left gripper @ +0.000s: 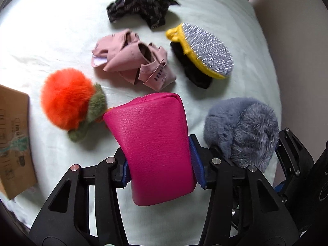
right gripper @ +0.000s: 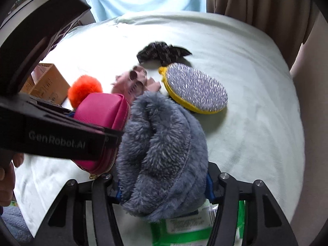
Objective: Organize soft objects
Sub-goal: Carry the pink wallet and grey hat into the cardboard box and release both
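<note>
**Pink pouch and grey plush both gripped over the bed**

The pink pouch is clamped between the blue pads of the left gripper, its long axis running away from the camera toward the pink shoes. Beside it, touching or nearly so, the grey plush is squeezed by the right gripper. Around them are seen an orange pom-pom, a yellow-rimmed brush, a dark patterned cloth, blurred, and a cardboard box at the left edge. A green-and-white packet is partly hidden under the plush. Everything is laid on a pale sheet; brown curtains are hung behind.
</note>
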A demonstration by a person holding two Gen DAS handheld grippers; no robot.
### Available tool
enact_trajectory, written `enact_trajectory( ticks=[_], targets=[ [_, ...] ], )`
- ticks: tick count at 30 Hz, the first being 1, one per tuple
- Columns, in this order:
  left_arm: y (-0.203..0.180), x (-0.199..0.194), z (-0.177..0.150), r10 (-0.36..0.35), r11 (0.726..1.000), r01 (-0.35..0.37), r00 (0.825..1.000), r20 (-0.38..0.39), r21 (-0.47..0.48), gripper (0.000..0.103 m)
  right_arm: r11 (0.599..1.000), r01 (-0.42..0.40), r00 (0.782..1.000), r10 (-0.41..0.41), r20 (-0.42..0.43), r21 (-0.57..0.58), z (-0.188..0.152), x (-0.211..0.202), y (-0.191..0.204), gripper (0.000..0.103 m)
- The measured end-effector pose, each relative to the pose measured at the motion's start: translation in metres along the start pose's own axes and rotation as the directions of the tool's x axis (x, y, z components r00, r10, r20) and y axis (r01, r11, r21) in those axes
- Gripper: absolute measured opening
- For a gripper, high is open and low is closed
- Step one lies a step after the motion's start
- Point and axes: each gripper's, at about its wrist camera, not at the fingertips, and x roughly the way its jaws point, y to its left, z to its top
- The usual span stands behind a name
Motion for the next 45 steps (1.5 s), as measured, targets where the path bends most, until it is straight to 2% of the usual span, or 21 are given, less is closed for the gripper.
enact_trajectory(
  ticks=[6,12,16,20,25,28,33,38,45],
  targets=[
    [0.004,-0.058,-0.013,-0.029,0.999,0.027,0.996,0.081,0.028,0.044,0.999,0.046,0.997,-0.046,0.056,-0.01,0.019,-0.045,0.017,0.053],
    [0.02,-0.129,-0.026,-0.054,0.997,0.042,0.984,0.169,0.071,0.044,0.995,0.099,0.987,-0.097,0.128,-0.007,0.043,-0.1,0.037,0.053],
    [0.035,-0.169,-0.036,-0.069,0.994,0.05,0.974,0.214,0.093,0.044,0.994,0.103,0.98,-0.106,0.169,0.023,0.063,-0.142,0.059,0.053],
    [0.07,-0.217,-0.046,-0.085,0.994,0.065,0.961,0.265,0.083,0.044,0.993,0.104,0.972,-0.113,0.207,0.054,0.088,-0.178,0.091,0.053],
    [0.128,-0.271,-0.057,-0.063,0.996,0.041,0.944,0.323,0.074,0.044,0.993,0.102,0.962,-0.116,0.246,0.066,0.116,-0.205,0.153,0.053],
    [0.166,-0.293,-0.065,-0.041,0.998,0.023,0.941,0.336,0.058,0.044,0.994,0.084,0.964,-0.098,0.248,0.068,0.132,-0.205,0.197,0.053],
    [0.242,-0.31,-0.074,0.003,1.0,-0.01,0.948,0.319,0.021,0.044,0.997,0.018,0.973,-0.036,0.23,0.08,0.152,-0.188,0.258,0.053],
    [0.311,-0.302,-0.078,0.047,0.999,-0.052,0.959,0.278,0.01,0.044,0.994,-0.012,0.987,-0.005,0.163,0.105,0.164,-0.149,0.308,0.053],
    [0.386,-0.255,-0.063,0.086,0.996,-0.09,0.977,0.196,0.013,0.044,0.981,-0.013,1.0,0.013,-0.001,0.195,0.176,-0.073,0.352,0.054]
  ],
)
